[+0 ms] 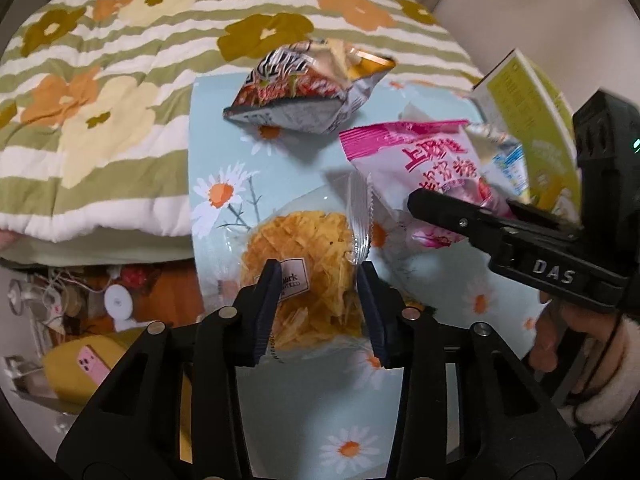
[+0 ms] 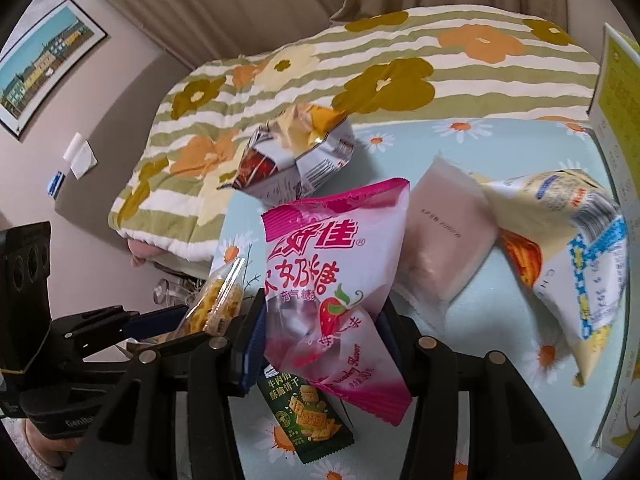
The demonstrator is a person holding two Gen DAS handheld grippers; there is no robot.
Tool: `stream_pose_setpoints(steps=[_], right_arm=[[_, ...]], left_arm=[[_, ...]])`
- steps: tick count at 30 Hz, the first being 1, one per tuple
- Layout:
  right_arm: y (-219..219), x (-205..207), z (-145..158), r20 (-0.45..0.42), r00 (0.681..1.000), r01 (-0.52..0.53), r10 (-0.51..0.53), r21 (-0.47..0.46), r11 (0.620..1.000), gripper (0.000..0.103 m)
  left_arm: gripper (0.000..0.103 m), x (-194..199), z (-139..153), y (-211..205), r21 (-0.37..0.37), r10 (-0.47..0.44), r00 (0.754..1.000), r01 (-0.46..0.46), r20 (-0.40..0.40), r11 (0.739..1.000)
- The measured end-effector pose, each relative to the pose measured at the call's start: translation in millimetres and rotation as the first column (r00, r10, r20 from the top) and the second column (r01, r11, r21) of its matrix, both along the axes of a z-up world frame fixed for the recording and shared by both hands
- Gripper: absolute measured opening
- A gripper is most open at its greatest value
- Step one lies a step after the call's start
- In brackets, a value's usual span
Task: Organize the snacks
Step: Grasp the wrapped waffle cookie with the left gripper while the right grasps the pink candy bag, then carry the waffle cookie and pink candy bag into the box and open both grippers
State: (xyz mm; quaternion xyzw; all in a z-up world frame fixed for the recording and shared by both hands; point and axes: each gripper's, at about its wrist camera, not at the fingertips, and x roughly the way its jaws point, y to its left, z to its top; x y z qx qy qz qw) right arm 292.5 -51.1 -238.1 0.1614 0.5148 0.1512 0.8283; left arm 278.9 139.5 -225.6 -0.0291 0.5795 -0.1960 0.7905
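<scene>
Right wrist: daisy-print cloth (image 2: 500, 312) beside floral quilt (image 2: 360, 76); both hand-held grippers clamp snack bags.

A bed quilt (image 2: 360, 80) striped green and white with orange, yellow and olive flowers lies beyond the daisy-print pale blue cloth (image 1: 288, 392). Beige curtains (image 2: 248, 4) hang behind it, and a framed townscape picture (image 2: 44, 68) hangs on the plain wall (image 2: 120, 80).

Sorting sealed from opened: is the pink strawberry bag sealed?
Cannot tell. The pink bag looks puffy with its top seam flat, but its lower edge is partly hidden.
</scene>
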Motion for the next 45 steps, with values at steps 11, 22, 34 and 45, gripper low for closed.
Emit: stream_pose_setpoints(steps=[11,22,34,45], right_arm=[[-21,-9,7,0.011,0.999,0.048,-0.048,0.025,0.999,0.046],[-35,-11,8,0.011,0.998,0.066,-0.066,0.030,0.997,0.046],[-46,-6,-3,-0.018,0.997,0.072,-0.072,0.018,0.997,0.046],[-43,0,-11,-0.035,0.998,0.058,-0.058,0.004,0.998,0.046]], left_arm=[[0.080,10,-2,-8,0.072,0.011,0.999,-0.009,-0.032,0.997],[0.103,12,-14,-46,0.319,-0.393,0.917,0.394,-0.070,0.862],[0.103,20,-43,-72,0.368,-0.769,0.590,0.791,-0.248,0.488],[0.083,16,-72,-82,0.356,-0.816,0.496,0.850,-0.296,0.387]])
